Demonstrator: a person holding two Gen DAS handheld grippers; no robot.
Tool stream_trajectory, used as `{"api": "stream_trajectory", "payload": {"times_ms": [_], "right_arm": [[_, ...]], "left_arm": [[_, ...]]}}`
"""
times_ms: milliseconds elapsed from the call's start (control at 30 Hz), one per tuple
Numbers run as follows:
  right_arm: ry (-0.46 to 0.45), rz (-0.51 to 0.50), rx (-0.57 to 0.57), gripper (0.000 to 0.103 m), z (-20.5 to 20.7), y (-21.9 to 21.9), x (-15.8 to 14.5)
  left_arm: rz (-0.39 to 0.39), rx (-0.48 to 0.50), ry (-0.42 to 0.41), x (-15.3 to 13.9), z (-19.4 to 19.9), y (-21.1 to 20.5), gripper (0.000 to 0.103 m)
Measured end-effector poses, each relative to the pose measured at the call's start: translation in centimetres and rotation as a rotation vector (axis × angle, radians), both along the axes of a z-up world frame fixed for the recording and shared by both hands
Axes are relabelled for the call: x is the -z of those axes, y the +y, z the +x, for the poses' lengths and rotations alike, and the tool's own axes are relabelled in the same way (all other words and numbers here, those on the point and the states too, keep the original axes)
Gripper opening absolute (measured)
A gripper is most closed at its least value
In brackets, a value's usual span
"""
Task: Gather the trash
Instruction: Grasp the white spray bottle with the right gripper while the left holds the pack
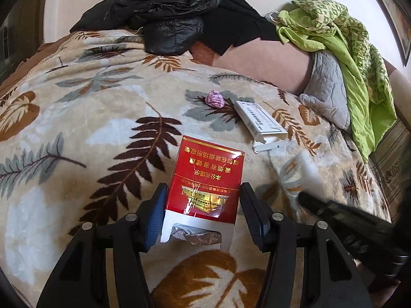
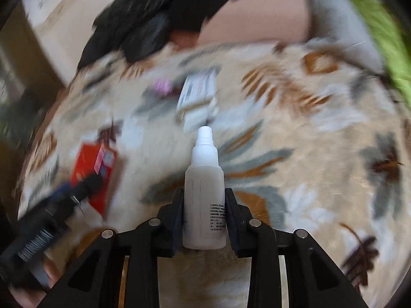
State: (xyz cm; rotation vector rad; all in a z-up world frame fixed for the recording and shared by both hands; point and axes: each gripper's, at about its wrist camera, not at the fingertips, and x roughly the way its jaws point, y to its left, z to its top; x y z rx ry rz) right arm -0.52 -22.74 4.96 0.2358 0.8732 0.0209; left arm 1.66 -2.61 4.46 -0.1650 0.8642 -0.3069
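Observation:
A red cigarette pack (image 1: 205, 179) with its open end towards the camera sits between the fingers of my left gripper (image 1: 204, 190), which is shut on it above the leaf-patterned blanket (image 1: 77, 107). My right gripper (image 2: 204, 192) is shut on a small white plastic bottle (image 2: 204, 192), nozzle pointing away. Farther off on the blanket lie a crumpled purple wad (image 1: 215, 99) and an opened white box (image 1: 259, 120). The blurred right wrist view also shows the purple wad (image 2: 162, 87), the white box (image 2: 199, 97) and the red pack (image 2: 93, 169).
A black jacket (image 1: 167, 7) is heaped at the far side of the bed. Green cloth (image 1: 334, 33) drapes over a grey quilted pillow (image 1: 326, 87) at the far right. The bed's edge drops away at the right.

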Motion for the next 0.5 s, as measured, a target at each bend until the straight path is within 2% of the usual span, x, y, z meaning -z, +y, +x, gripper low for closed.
{"api": "stream_trajectory", "payload": {"times_ms": [100, 167, 300, 367, 500], "right_arm": [[-0.094, 0.034, 0.111, 0.032, -1.7, 0.0, -2.1], [-0.142, 0.013, 0.166, 0.032, -2.6, 0.0, -2.5], [-0.188, 0.055, 0.145, 0.032, -2.2, -0.8, -2.4], [-0.194, 0.037, 0.147, 0.032, -2.2, -1.3, -2.2], [-0.216, 0.046, 0.130, 0.032, -2.5, -1.5, -2.5]], "left_arm": [[0.026, 0.002, -0.032, -0.4, -0.3, -0.4, 0.056], [0.047, -0.004, -0.051, -0.7, -0.4, -0.6, 0.056], [0.079, -0.017, -0.093, -1.3, -0.6, -0.4, 0.056], [0.110, -0.033, -0.121, -1.6, -0.6, -0.5, 0.056], [0.117, -0.038, -0.116, -1.4, -0.1, -1.1, 0.056]]}}
